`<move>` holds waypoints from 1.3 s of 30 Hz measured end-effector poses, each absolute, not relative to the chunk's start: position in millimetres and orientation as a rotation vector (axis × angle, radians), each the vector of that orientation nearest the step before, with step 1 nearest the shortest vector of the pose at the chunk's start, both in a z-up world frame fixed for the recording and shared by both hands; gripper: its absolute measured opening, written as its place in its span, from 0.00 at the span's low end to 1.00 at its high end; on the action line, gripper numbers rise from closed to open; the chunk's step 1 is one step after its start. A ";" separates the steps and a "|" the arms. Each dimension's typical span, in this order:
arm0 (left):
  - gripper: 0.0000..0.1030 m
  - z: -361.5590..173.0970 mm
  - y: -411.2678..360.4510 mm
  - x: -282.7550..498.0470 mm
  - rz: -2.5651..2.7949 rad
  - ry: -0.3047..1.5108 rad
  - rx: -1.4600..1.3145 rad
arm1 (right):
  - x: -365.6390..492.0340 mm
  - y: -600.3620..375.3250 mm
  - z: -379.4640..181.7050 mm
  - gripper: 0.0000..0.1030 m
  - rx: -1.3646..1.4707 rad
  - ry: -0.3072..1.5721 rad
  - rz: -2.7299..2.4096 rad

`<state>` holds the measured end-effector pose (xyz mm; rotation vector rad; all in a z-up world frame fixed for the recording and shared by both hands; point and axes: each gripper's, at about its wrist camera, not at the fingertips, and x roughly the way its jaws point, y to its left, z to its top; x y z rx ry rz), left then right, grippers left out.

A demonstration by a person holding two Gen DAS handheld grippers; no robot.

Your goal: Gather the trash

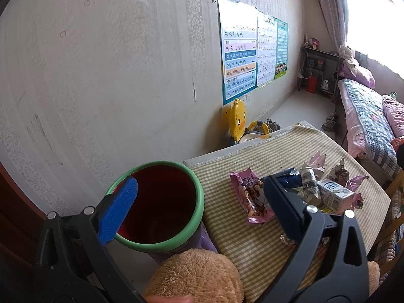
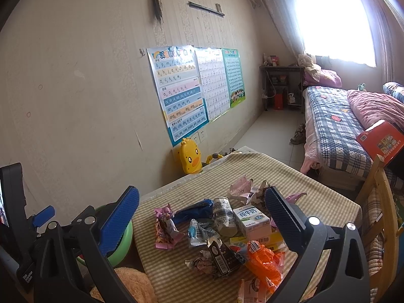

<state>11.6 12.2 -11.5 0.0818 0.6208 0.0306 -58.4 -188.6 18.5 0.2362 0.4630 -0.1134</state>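
A green-rimmed trash bin (image 1: 161,202) with a dark red inside stands left of the striped table (image 1: 277,151). My left gripper (image 1: 199,207) is open above the bin's rim and the table's left edge, holding nothing. A pile of trash lies on the table: a pink snack wrapper (image 2: 165,224), a blue wrapper (image 2: 194,210), a crushed can (image 2: 223,216), a milk carton (image 2: 251,221), a dark small carton (image 2: 221,256) and an orange wrapper (image 2: 265,258). My right gripper (image 2: 202,217) hangs open over the pile, empty. In the right wrist view the bin (image 2: 123,240) shows behind the left finger.
A tan plush toy (image 1: 199,275) sits close under the left gripper. A yellow duck toy (image 2: 190,156) stands by the wall beyond the table. A wooden chair (image 2: 378,202) is at the table's right, a bed (image 2: 335,126) behind it.
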 end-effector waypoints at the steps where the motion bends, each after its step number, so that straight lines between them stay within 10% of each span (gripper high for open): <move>1: 0.95 -12.0 12.3 11.7 0.031 0.622 0.082 | -58.4 -188.5 18.4 0.93 0.236 0.463 -0.114; 23: 0.95 -16.5 13.5 13.0 0.037 0.621 0.086 | -56.5 -202.2 7.7 0.93 0.244 0.503 -0.110; 39: 0.95 -58.8 -7.9 31.6 0.010 0.725 0.198 | -54.0 -260.2 -133.3 0.93 0.310 0.917 -0.197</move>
